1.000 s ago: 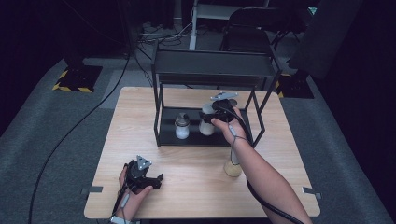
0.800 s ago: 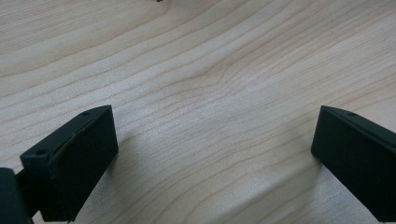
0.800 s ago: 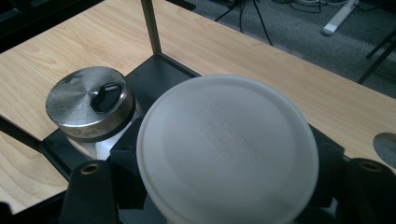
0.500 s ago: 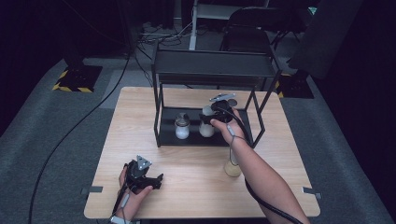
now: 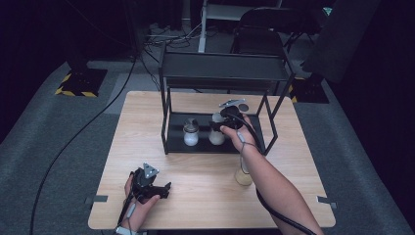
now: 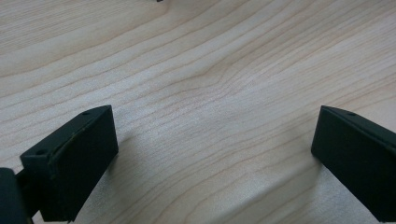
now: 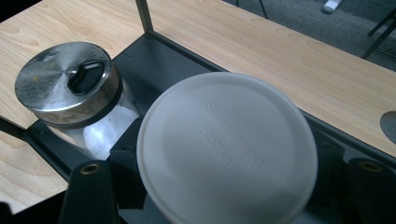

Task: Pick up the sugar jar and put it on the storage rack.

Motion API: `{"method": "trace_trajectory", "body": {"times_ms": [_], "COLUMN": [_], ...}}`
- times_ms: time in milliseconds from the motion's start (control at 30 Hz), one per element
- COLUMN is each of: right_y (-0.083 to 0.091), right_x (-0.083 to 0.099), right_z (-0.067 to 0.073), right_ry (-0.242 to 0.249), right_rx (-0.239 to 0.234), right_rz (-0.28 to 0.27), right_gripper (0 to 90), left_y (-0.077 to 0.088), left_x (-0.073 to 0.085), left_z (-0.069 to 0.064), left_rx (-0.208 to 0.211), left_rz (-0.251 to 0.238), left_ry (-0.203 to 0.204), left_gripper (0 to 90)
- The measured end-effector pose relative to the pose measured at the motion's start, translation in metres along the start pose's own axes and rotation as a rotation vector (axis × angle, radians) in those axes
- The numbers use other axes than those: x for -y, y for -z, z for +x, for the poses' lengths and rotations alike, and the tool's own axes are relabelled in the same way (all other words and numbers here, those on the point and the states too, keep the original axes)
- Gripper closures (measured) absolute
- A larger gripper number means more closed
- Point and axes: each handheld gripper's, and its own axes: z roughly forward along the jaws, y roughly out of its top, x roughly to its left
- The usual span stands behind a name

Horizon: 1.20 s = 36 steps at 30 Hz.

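The counter (image 5: 147,122) was pale wood with a fine, wavy grain and a smooth, matt finish. The rack (image 5: 222,73) on it looked like black metal, matt. The left jar (image 7: 70,88) was clear glass under a brushed metal cap, dull and smudged. The right jar (image 7: 226,149) wore a white plastic lid, smooth and matt, with raised lettering. The right hand-held gripper (image 5: 226,122) and the left hand-held gripper (image 5: 156,188) were matt black plastic. The floor (image 5: 58,142) was grey carpet, rough.

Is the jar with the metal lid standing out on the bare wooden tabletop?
No, the metal-lidded jar stands on the black rack's bottom shelf, beside the white-lidded jar that the right gripper holds.
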Motion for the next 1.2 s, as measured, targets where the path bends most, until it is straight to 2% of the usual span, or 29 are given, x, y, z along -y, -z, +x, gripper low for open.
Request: {"method": "trace_trajectory", "body": {"times_ms": [233,300,400,433,467,533,667,900,933,1100,1133,1200], "right_y": [-0.001,-0.001,0.001,0.001,0.004,0.006,0.022,0.046,0.054,0.071,0.08,0.088], "right_x": [0.0,-0.001,-0.001,-0.001,-0.002,-0.003,-0.005,-0.007,-0.004,0.001,0.004,0.006], "right_z": [0.0,-0.002,-0.005,-0.005,-0.006,-0.004,0.001,0.013,0.016,0.019,0.021,0.022], "right_ry": [-0.005,-0.01,-0.033,-0.033,-0.03,-0.027,-0.032,0.018,0.037,0.049,0.053,0.055], "right_rx": [0.006,-0.007,-0.023,-0.023,-0.026,-0.019,-0.006,0.007,0.009,-0.003,-0.005,-0.006], "right_rz": [0.004,0.006,0.0,0.0,-0.001,-0.005,-0.038,-0.077,-0.091,-0.11,-0.116,-0.117], "right_gripper": [33.3,32.5,26.1,26.1,19.8,17.0,11.8,10.2,10.3,10.2,10.0,9.8], "left_y": [0.0,0.0,0.0,0.0,0.0,0.0,0.0,0.0,0.0,0.0,0.0,0.0], "left_x": [0.0,0.0,0.0,0.0,0.0,0.0,0.0,0.0,0.0,0.0,0.0,0.0], "left_z": [0.0,0.0,0.0,0.0,0.0,0.0,0.0,0.0,0.0,0.0,0.0,0.0], "left_rx": [0.0,0.0,0.0,0.0,0.0,0.0,0.0,0.0,0.0,0.0,0.0,0.0], "left_rz": [0.0,0.0,0.001,0.001,0.001,0.001,0.001,0.0,0.0,0.001,0.001,0.001], "left_ry": [0.0,0.0,-0.001,-0.001,-0.001,-0.002,-0.001,-0.001,-0.001,-0.001,-0.001,-0.001], "left_gripper": [0.5,0.5,0.5,0.5,0.5,0.5,0.5,0.5,0.5,0.5,0.5,0.5]}}
